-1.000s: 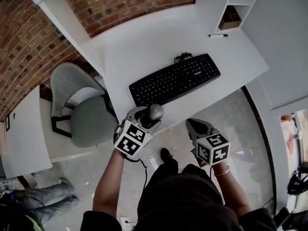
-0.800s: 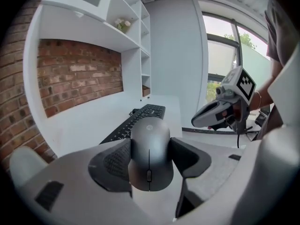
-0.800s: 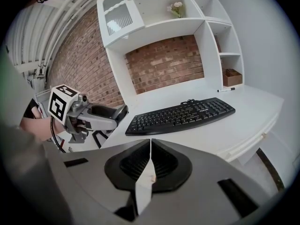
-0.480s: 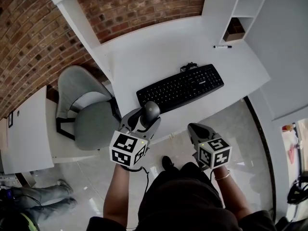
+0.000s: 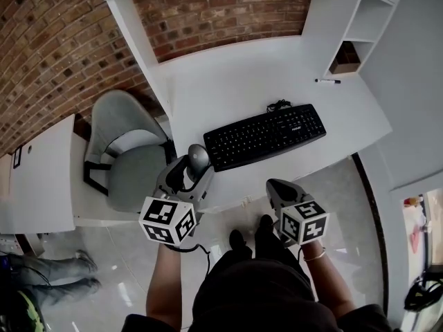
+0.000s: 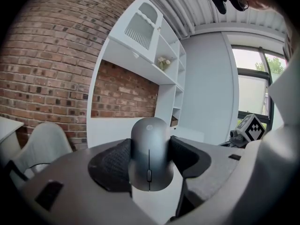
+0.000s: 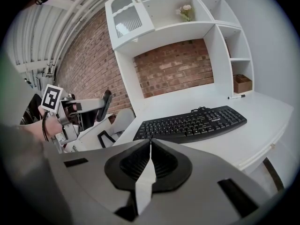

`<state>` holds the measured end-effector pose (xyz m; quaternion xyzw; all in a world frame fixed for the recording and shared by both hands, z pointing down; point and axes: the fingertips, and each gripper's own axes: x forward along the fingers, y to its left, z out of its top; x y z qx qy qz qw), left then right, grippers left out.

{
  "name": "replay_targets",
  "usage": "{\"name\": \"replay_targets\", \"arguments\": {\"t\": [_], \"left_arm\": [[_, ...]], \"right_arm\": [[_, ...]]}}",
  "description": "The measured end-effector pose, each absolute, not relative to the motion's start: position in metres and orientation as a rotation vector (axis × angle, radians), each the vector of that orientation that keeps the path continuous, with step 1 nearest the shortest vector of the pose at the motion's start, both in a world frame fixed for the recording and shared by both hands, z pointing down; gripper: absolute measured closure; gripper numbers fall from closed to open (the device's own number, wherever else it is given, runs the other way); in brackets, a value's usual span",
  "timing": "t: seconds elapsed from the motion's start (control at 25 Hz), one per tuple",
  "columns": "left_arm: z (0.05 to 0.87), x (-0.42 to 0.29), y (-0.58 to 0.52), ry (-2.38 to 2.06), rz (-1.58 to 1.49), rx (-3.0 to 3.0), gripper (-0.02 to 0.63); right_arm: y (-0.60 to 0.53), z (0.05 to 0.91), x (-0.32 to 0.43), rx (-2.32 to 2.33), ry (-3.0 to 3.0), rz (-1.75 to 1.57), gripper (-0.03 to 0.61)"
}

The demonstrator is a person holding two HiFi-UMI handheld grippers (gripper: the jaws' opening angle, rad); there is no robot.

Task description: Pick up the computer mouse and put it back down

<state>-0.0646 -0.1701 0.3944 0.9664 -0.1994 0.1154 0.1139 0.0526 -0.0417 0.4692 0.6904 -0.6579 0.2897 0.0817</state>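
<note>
Mouse [image 6: 149, 149], squeezed tight in the left gripper [image 5: 196, 166], has come back off the near edge of the desk [image 5: 235, 81]; putting down is next. Right gripper [image 5: 275, 185] closed, empty.

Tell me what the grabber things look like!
The left gripper and right gripper are grey and chunky, with black ribbed pads inside. Each carries a white cube with black square markers. A black cable hangs under the left one. The person wears a dark top.
</note>
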Motion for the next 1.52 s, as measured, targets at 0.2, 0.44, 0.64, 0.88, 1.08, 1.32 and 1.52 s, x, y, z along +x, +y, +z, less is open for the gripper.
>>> {"name": "replay_targets", "arguments": {"t": [0.2, 0.44, 0.64, 0.88, 1.08, 1.32, 1.52], "left_arm": [[0.391, -0.084, -0.182, -0.717, 0.302, 2.782, 0.356], [0.397, -0.104, -0.192, -0.882, 0.314, 2.705, 0.356], [0.409, -0.118, -0.201, -1.041, 0.34, 2.582, 0.356], [0.427, -0.115, -0.208, -1.191, 0.403, 2.45, 0.356], [0.442, -0.104, -0.213, -1.288, 0.449, 2.352, 0.356], [0.466, -0.092, -0.223, -1.362, 0.511, 2.237, 0.356], [0.49, -0.084, -0.232, -1.384, 0.593, 2.176, 0.356]], "right_arm": [[-0.051, 0.468, 0.046, 2.008, -2.015, 0.845, 0.572], [-0.07, 0.464, 0.041, 1.93, -2.096, 0.823, 0.572], [-0.091, 0.458, 0.044, 1.841, -2.177, 0.785, 0.572], [-0.125, 0.451, 0.06, 1.723, -2.276, 0.759, 0.572], [-0.148, 0.443, 0.072, 1.594, -2.354, 0.712, 0.572], [-0.169, 0.443, 0.088, 1.49, -2.414, 0.689, 0.572], [-0.179, 0.45, 0.095, 1.417, -2.431, 0.701, 0.572]]}}
